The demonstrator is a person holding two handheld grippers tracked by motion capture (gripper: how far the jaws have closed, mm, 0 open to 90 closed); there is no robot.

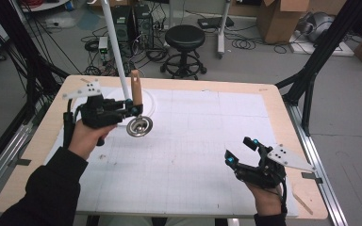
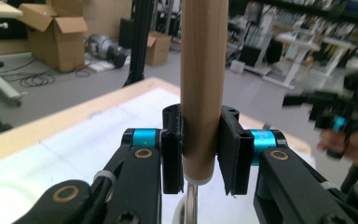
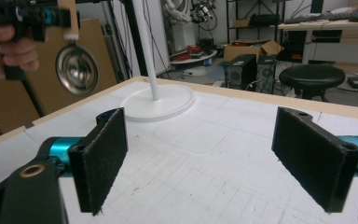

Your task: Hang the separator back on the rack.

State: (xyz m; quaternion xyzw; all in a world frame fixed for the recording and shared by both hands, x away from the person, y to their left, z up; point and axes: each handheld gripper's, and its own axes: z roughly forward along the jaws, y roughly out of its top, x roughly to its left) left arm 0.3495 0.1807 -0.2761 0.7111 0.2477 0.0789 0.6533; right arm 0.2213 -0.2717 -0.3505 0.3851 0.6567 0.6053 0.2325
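Observation:
A ladle hangs above the left of the table with its wooden handle [image 1: 136, 89] upright and its shiny metal bowl [image 1: 139, 126] below. My left gripper [image 1: 134, 110] is shut on the handle's lower end; in the left gripper view both pads squeeze the wooden handle [image 2: 203, 84] just above its metal stem. My right gripper [image 1: 239, 149] stands open over the table's right front, with nothing between its pads [image 3: 100, 158]. In the right gripper view the ladle's bowl [image 3: 77, 69] hangs at upper left, under the other hand.
A white stand with a round base [image 1: 150, 101] and a slanted pole [image 1: 115, 47] sits at the table's far left, just behind the ladle. A white gridded mat [image 1: 193, 141] covers the wooden table. A black stool [image 1: 185, 37] and boxes stand on the floor beyond.

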